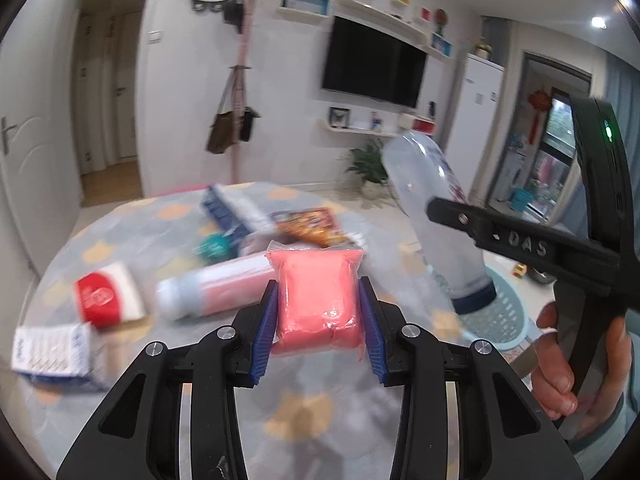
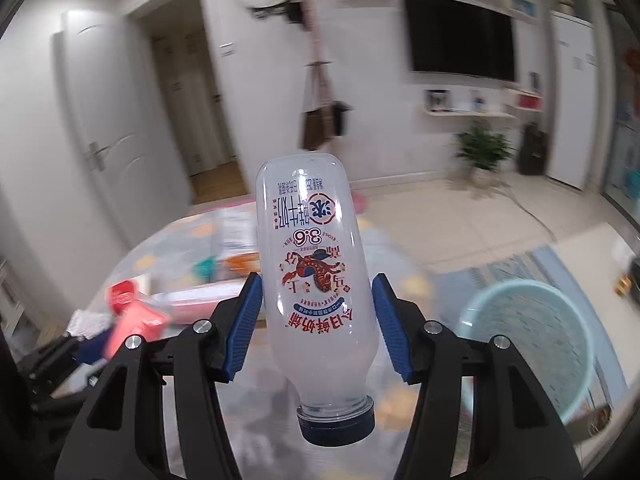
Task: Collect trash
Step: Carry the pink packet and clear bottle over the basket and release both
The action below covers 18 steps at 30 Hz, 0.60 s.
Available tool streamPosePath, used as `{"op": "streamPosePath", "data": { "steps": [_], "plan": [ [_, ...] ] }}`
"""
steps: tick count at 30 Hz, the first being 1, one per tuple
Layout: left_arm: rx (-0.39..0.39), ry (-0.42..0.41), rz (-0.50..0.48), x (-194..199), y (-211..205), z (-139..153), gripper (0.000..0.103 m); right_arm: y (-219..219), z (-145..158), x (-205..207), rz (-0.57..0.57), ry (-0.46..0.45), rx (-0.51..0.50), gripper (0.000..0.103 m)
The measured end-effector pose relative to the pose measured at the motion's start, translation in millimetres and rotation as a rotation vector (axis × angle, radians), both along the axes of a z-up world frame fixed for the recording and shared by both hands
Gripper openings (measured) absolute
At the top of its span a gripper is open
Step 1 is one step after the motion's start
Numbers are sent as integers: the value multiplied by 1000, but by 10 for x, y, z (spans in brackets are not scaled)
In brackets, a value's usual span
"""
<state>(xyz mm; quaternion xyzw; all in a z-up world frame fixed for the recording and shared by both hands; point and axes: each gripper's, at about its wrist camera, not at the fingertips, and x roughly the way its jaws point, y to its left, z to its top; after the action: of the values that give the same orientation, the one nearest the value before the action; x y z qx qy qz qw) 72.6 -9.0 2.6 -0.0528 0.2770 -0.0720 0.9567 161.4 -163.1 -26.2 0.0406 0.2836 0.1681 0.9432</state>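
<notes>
Pink soft packet pinched mid-body in our left gripper, right gripper clamping an upturned, seemingly empty bottle above the table, left of the basket.

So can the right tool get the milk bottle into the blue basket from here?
Probably yes. The right tool grips the milk bottle cap-down, the blue basket sits open just to its right, and nothing visible blocks the way.

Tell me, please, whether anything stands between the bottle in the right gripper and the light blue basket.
Nothing visible does. The bottle hangs cap-down in the right gripper, and the basket sits open on the floor to its right, with only bare air between them.
</notes>
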Motion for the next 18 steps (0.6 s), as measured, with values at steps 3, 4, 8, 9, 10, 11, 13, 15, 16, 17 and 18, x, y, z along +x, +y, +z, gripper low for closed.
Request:
{"op": "streamPosePath", "data": {
  "steps": [3, 4, 8, 9, 10, 11, 13, 15, 16, 17, 18],
  "plan": [
    [-10, 14, -62, 195, -231, 12, 37, -418, -77, 46, -94, 14, 13, 53],
    [-7, 18, -79, 234, -342, 9, 37, -585, -117, 67, -126, 26, 28, 53],
    [20, 29, -148, 474, -742, -30, 37, -1121, -314, 150, -223, 89, 87, 53],
    [21, 35, -160, 518, -795, -51, 37, -1198, -351, 160, -239, 99, 93, 53],
    [20, 46, -177, 590, -897, -78, 37, -1298, -404, 169, -262, 114, 98, 53],
    [14, 61, -199, 668, -995, -111, 37, -1380, -452, 174, -282, 124, 99, 53],
    [8, 86, -228, 768, -1126, -164, 37, -1543, -554, 191, -321, 141, 94, 53],
    [-1, 125, -265, 912, -1325, -267, 37, -1645, -653, 209, -349, 164, 89, 53],
    [-4, 139, -276, 956, -1395, -311, 37, -1705, -722, 218, -368, 178, 84, 53],
    [-8, 165, -291, 1034, -1486, -378, 37, -1745, -780, 216, -380, 189, 79, 53],
    [-8, 182, -301, 1093, -1544, -431, 37, -1799, -861, 231, -398, 208, 73, 53]
  ]
}}
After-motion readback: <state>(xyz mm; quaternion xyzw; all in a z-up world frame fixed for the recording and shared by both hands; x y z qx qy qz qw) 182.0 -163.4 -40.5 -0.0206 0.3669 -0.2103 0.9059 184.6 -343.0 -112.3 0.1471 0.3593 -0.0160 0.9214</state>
